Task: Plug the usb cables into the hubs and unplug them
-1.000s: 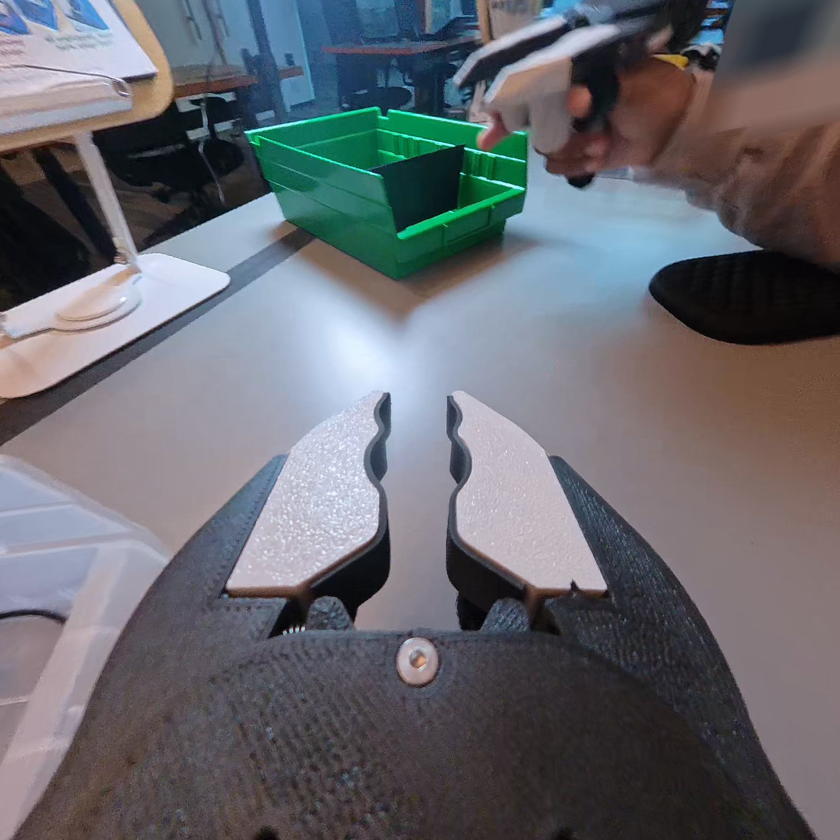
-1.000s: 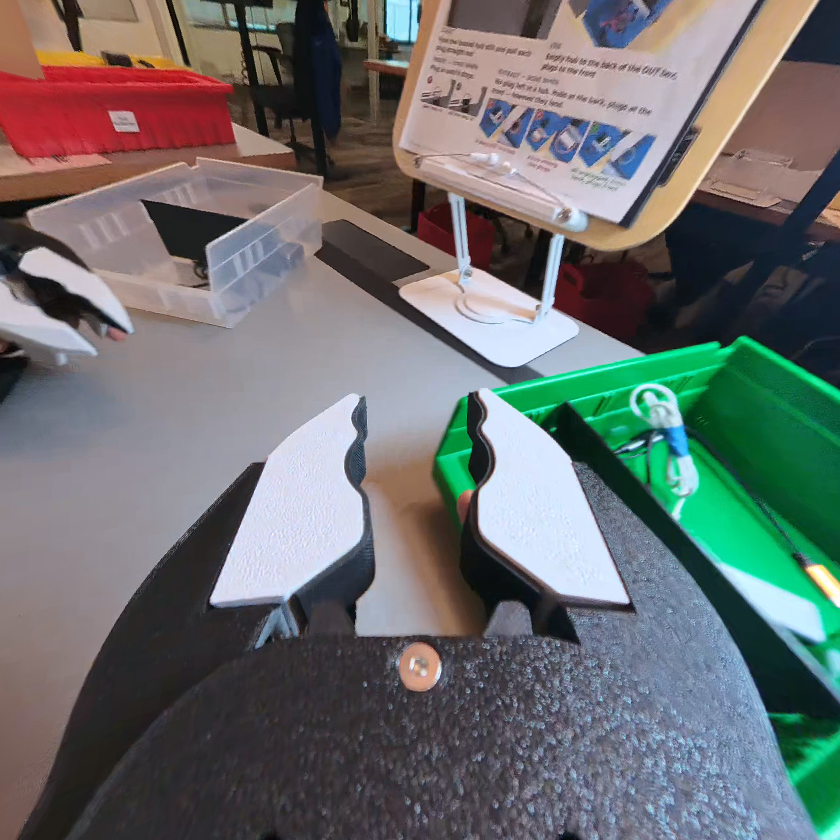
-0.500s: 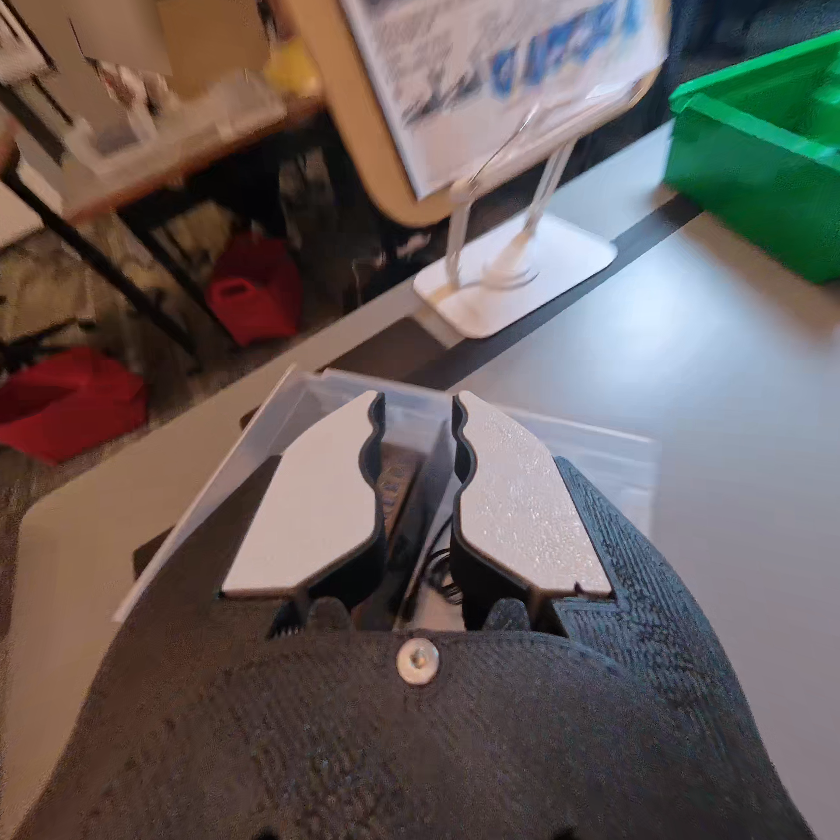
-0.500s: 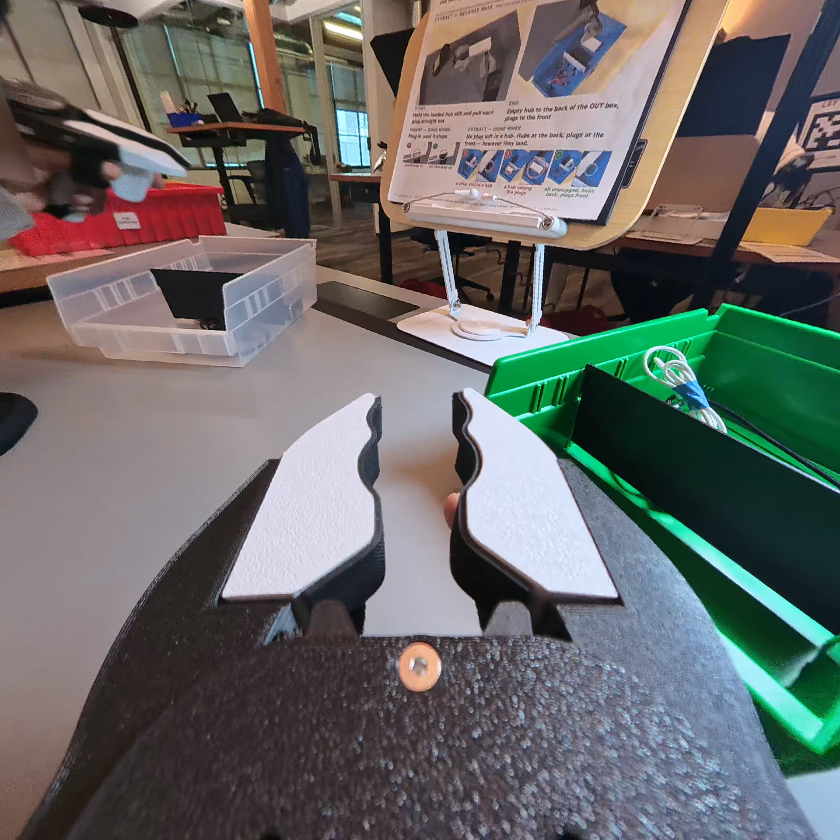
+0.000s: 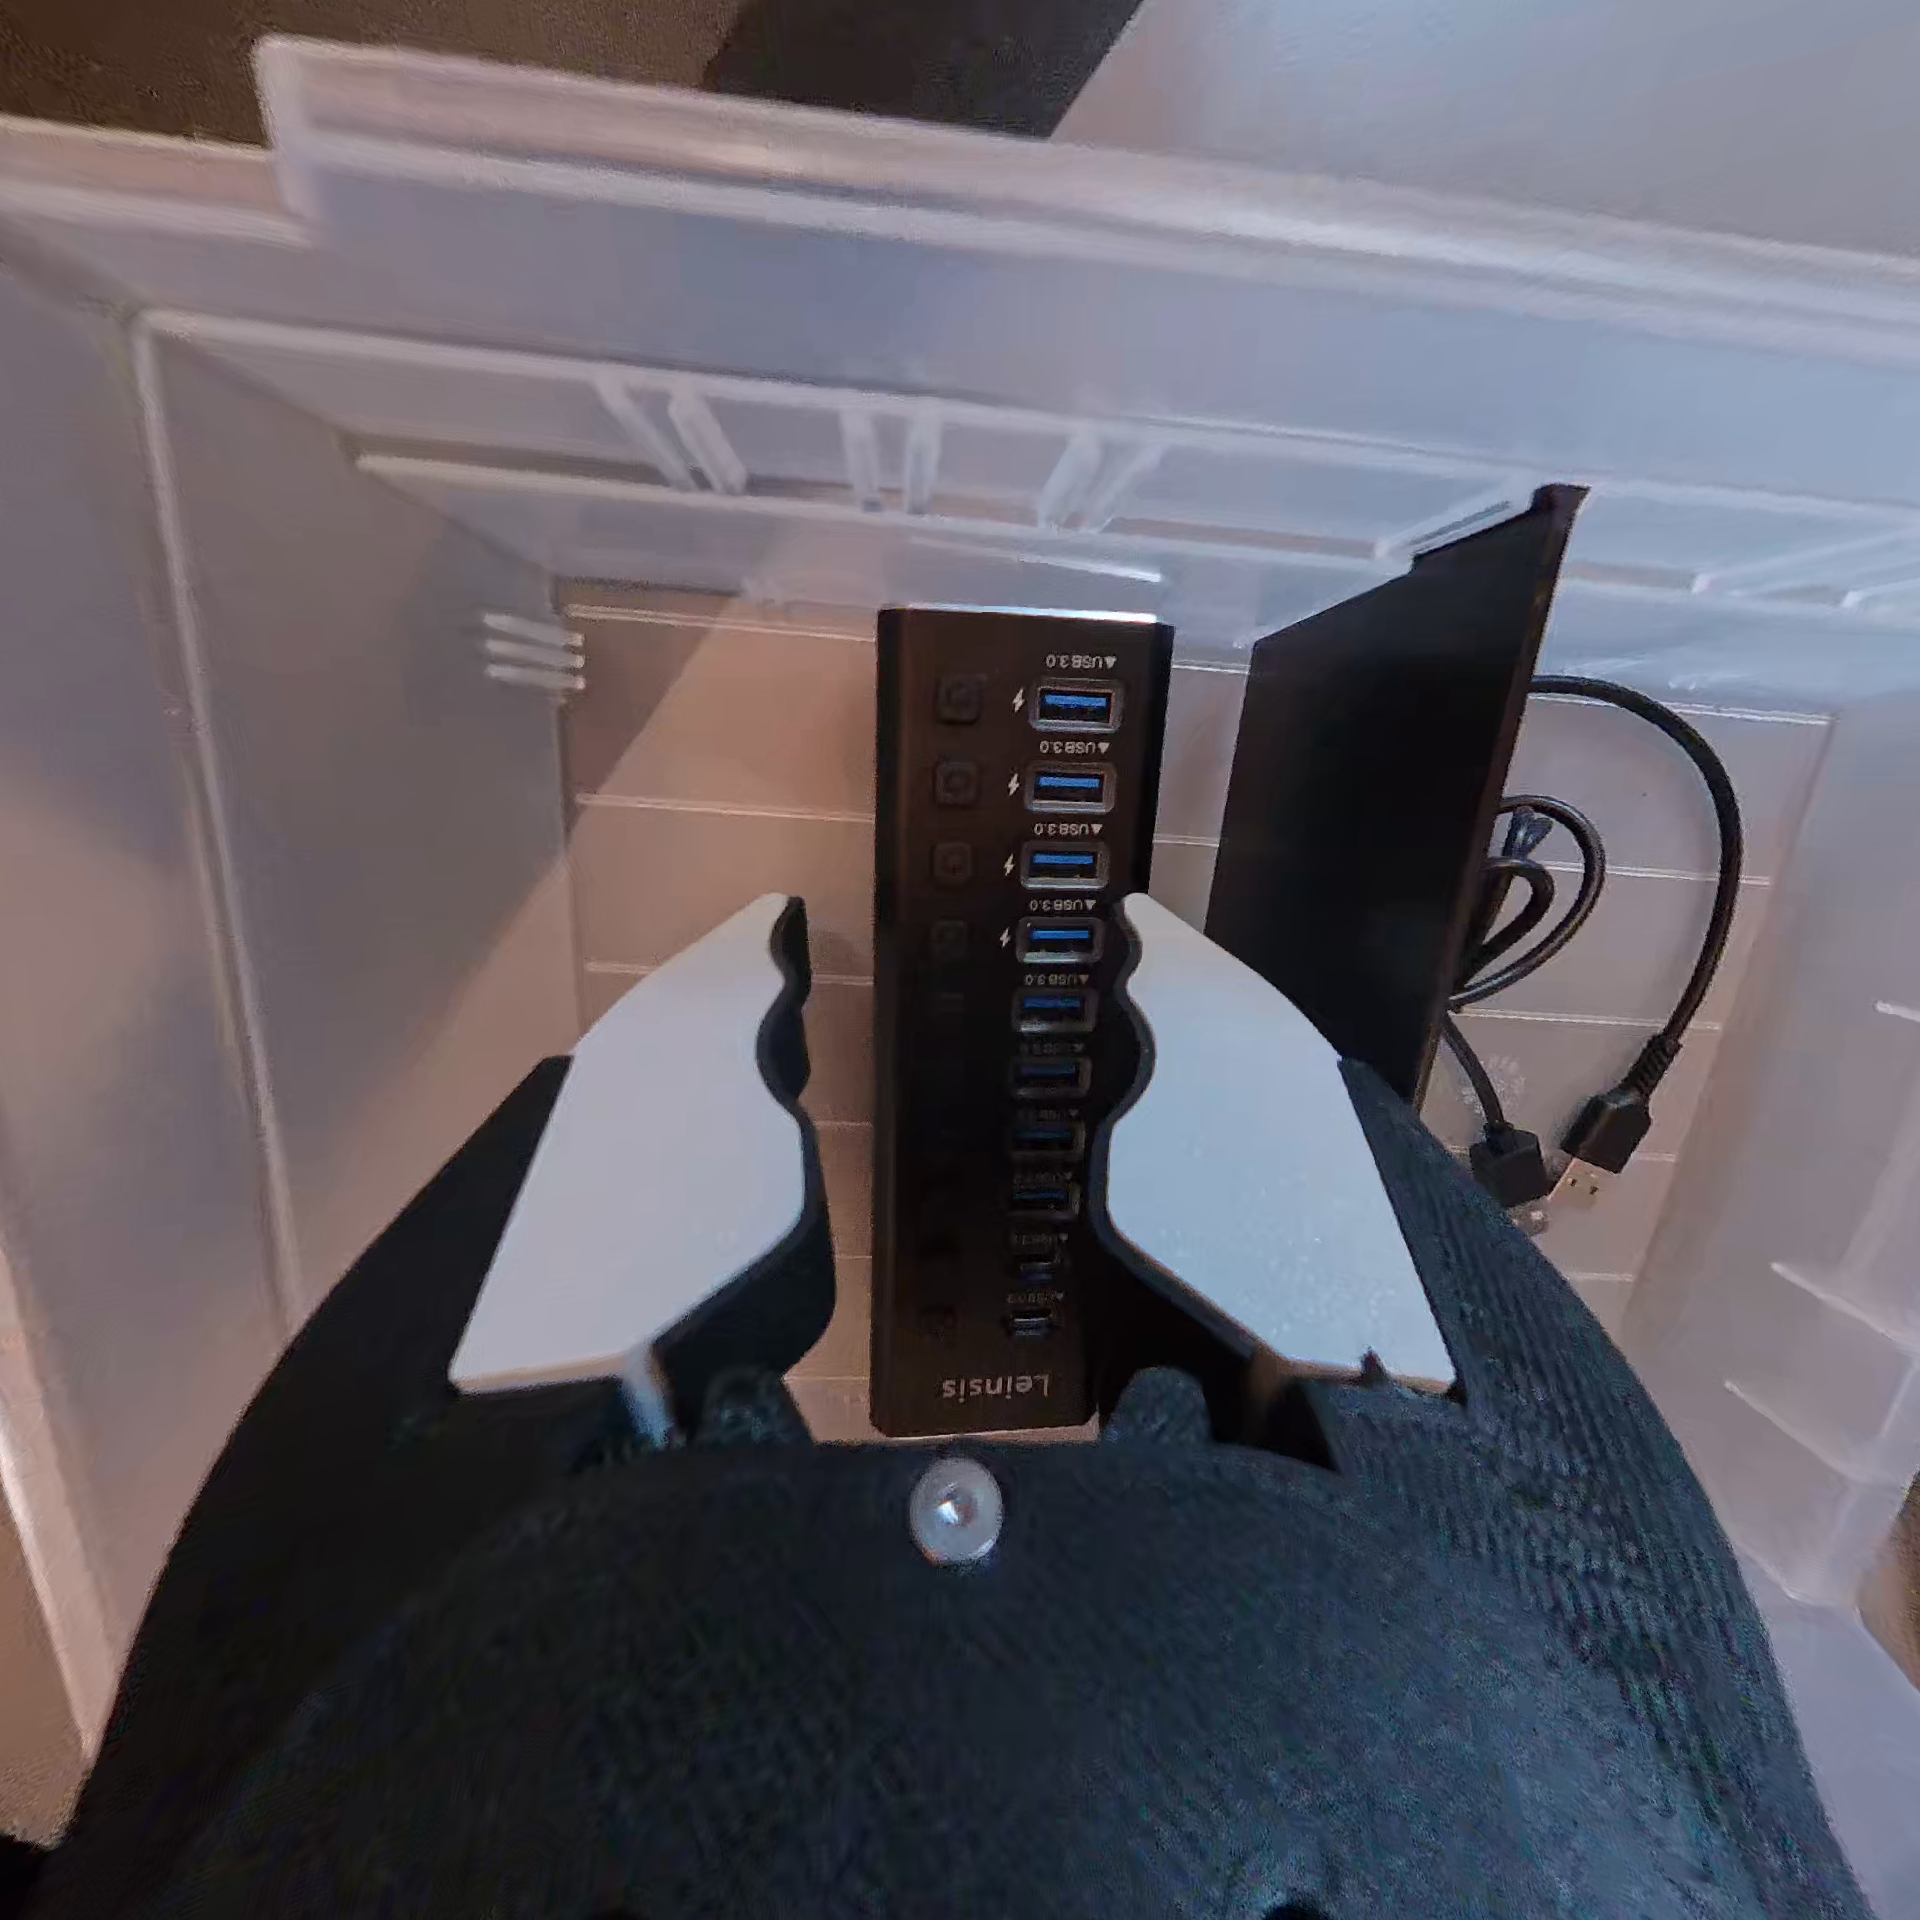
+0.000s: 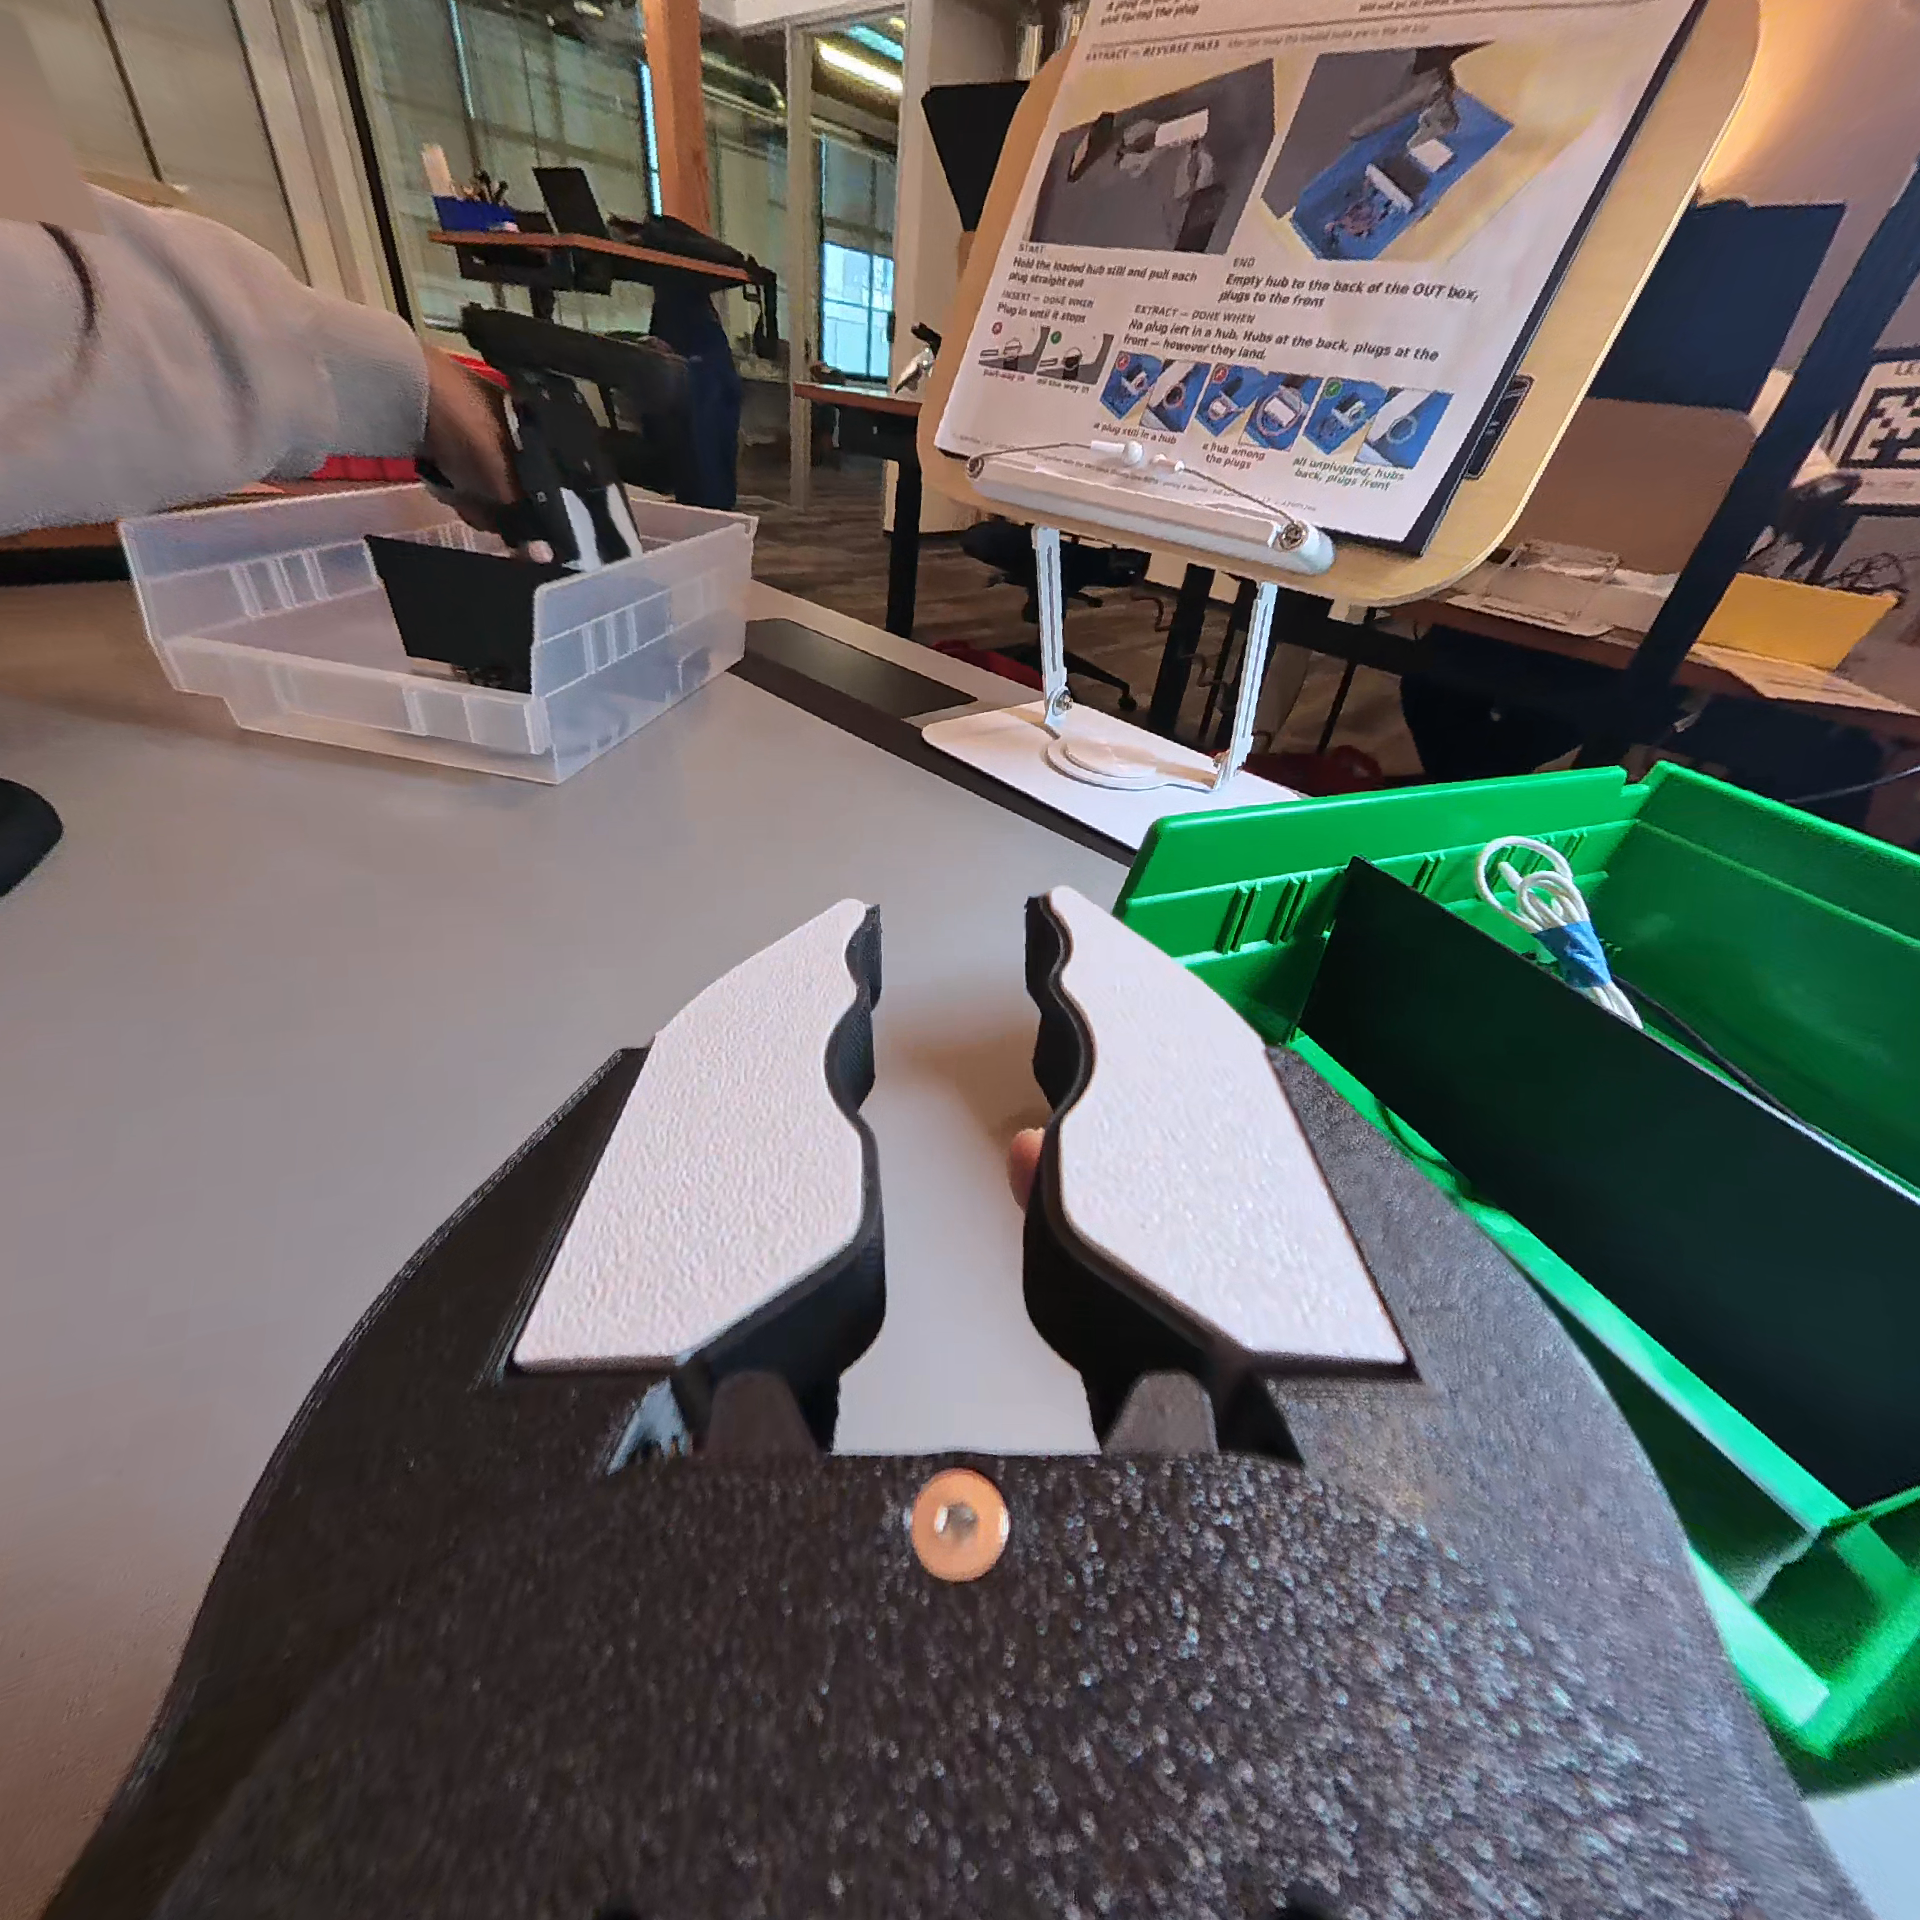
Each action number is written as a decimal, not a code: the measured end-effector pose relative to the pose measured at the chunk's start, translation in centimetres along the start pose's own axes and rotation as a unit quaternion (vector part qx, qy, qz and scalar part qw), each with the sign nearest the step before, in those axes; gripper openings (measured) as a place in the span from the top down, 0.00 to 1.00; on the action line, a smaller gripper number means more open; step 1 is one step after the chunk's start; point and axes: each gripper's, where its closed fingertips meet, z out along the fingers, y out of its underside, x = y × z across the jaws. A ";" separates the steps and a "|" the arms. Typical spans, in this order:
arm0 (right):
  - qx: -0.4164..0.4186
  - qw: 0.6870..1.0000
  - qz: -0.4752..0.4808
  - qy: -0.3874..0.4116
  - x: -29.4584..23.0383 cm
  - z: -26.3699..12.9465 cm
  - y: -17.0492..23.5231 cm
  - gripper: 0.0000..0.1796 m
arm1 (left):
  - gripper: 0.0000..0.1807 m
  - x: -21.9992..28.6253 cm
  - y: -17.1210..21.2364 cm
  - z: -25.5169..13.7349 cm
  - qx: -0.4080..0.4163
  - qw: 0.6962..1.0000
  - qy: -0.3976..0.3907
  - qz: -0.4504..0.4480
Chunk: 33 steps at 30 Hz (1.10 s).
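A black USB hub (image 5: 935, 1039) with a row of blue ports lies in the clear bin (image 5: 935, 260). My left gripper (image 5: 961, 914) is open and reaches down into the bin, one finger on each side of the hub; the left finger stands clear of it. Black USB cables (image 5: 1621, 935) lie behind a black divider (image 5: 1371, 831) to the right. In the right wrist view the left gripper (image 6: 582, 509) dips into the clear bin (image 6: 343, 675). My right gripper (image 6: 954, 925) is open and empty above the table, beside the green bin (image 6: 1299, 852).
The green bin holds a black divider (image 6: 1558, 1122) and a coiled white cable (image 6: 1538, 894). An instruction board on a white stand (image 6: 1247, 260) stands at the table's far edge. A black pad (image 6: 21, 831) lies at the left. A person's sleeve (image 6: 187, 353) reaches over the clear bin. My right fingertips sit around 55 cm from my left ones.
My left gripper swung left from the green bin, dropped into the clear bin and opened wider around the hub. My right gripper rose slightly beside the green bin and stayed open.
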 end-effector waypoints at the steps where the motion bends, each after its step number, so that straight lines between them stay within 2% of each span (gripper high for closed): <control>1: -0.003 1.000 0.003 -0.003 0.0 0.1 0.2 0.85 | 0.70 0.3 0.0 0.1 -0.002 1.000 0.011 0.003; 9: 0.004 1.000 0.019 -0.017 -0.2 0.0 -0.1 0.85 | 0.66 0.9 3.4 0.9 -0.121 0.992 0.033 0.035; 14: -0.004 1.000 0.011 -0.016 -0.2 -0.1 0.2 0.86 | 0.67 0.9 3.4 1.0 -0.126 0.990 0.029 0.060; 19: -0.013 1.000 -0.023 -0.009 -0.1 -0.2 0.4 0.87 | 0.68 0.2 3.0 -0.6 -0.094 0.991 -0.029 0.087; 22: -0.007 0.999 -0.033 -0.014 -0.6 -0.4 0.0 0.87 | 0.68 0.4 1.6 -3.9 -0.047 0.993 -0.064 0.086; 24: -0.002 0.999 -0.041 -0.018 -1.0 -0.5 -0.3 0.87 | 0.68 1.4 -0.7 -7.2 0.014 0.991 -0.096 0.096; 26: 0.004 0.999 -0.042 -0.027 -1.6 -0.5 -0.6 0.87 | 0.68 4.2 -4.3 -10.6 0.104 0.981 -0.114 0.118; 29: -0.001 0.997 -0.032 -0.068 -3.4 -0.2 -0.4 0.88 | 0.68 12.4 -9.9 -14.2 0.231 0.951 -0.110 0.177; 31: -0.001 0.995 -0.031 -0.100 -5.1 0.1 -0.2 0.88 | 0.68 19.3 -12.6 -14.6 0.289 0.930 -0.087 0.209; 33: -0.005 0.990 -0.031 -0.139 -7.3 0.2 -0.1 0.86 | 0.68 26.5 -14.0 -13.3 0.318 0.914 -0.053 0.247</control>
